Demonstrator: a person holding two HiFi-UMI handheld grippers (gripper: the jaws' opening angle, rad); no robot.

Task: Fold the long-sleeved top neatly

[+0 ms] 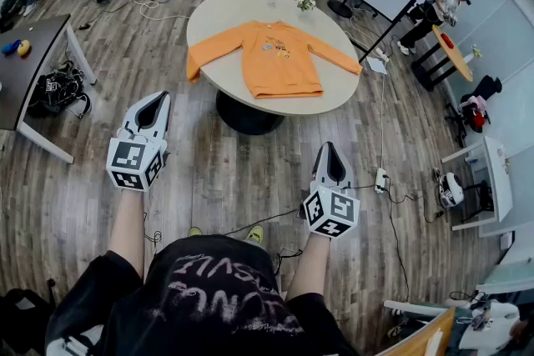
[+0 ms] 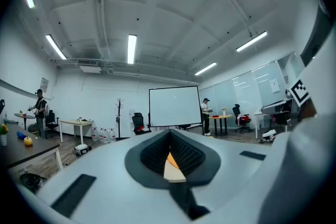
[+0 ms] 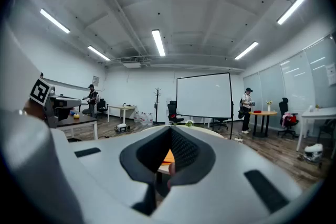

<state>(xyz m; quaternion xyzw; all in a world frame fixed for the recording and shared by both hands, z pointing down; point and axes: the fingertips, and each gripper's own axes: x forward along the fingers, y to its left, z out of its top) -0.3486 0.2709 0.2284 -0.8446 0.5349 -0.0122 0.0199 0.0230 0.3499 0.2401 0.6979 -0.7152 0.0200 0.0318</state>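
My left gripper [image 1: 157, 100] and right gripper [image 1: 331, 150], jaws together, face the orange long-sleeved top [image 1: 279, 62] on a round beige table [image 1: 219, 19].

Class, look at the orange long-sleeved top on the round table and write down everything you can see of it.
The orange top is a sweatshirt of soft-looking fabric with a small print on the chest. It lies unfolded and flat, front up, on the round table, with its collar on the far side and its banded hem toward the person. Both long sleeves are spread outward and slant toward the near side, their cuffs reaching the table's edge. Only the table touches it.
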